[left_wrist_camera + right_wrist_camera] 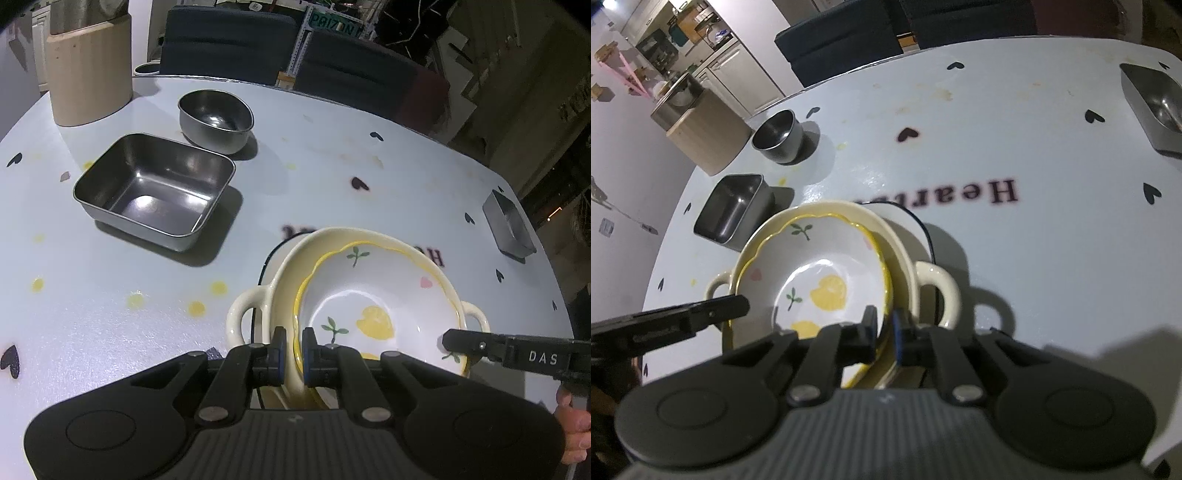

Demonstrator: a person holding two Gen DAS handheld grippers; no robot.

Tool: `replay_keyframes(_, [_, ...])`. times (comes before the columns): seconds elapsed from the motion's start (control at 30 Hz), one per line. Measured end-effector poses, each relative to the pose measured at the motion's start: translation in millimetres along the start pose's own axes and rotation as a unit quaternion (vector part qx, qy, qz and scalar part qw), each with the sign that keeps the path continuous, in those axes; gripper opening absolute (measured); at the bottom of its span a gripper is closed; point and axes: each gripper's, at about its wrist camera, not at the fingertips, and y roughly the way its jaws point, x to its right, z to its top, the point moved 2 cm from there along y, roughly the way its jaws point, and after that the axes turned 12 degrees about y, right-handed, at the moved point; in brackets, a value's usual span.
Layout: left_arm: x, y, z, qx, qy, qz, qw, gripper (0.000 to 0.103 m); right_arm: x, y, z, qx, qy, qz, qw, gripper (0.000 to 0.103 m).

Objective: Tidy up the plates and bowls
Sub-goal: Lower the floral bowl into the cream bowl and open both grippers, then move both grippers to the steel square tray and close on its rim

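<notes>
Left gripper (293, 354): pinched on the near rims of the stacked crockery, one pad each side.
Right gripper (884, 332): clamped likewise on the opposite rims of the same stack.
Stack: a floral bowl (373, 295) with scalloped yellow edge nests in a cream two-handled bowl (280, 280), apparently over a white plate with a dark rim; it sits near the table's (110, 314) front edge, whether lifted I cannot tell.
Handling: glazed ceramic, likely heavy, stiff, slippery and chippable; the loop handles or both rims at once look the safest holds.
Others: a steel tray (155, 192) and steel bowl (218, 122) toward the far left edge, a small steel tin (509, 229) at the right edge.
Writing: "Heart…" on the tablecloth, "DAS" on the right gripper's finger, "PRIZON" on a sign behind.
</notes>
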Motion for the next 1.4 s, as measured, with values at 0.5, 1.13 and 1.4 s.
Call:
replay_keyframes(0.5, [3.9, 2.1, 0.3, -0.007, 0.018, 0.007, 0.9998, 0.010, -0.6, -2.1, -0.4, 0.003, 0.000, 0.004, 1.000, 0.012])
replay_keyframes(1.13, [17.3, -23.9, -3.0, 0.014, 0.041, 0.013, 0.9990, 0.046, -0.1, -25.7, -6.2, 0.035, -0.029, 0.014, 0.999, 0.031])
replay_keyframes(1.4, [22.1, -37.1, -7.5, 0.031, 0.054, 0.016, 0.9980, 0.087, -2.8, -40.9, -12.8, 0.060, -0.052, 0.018, 0.997, 0.063])
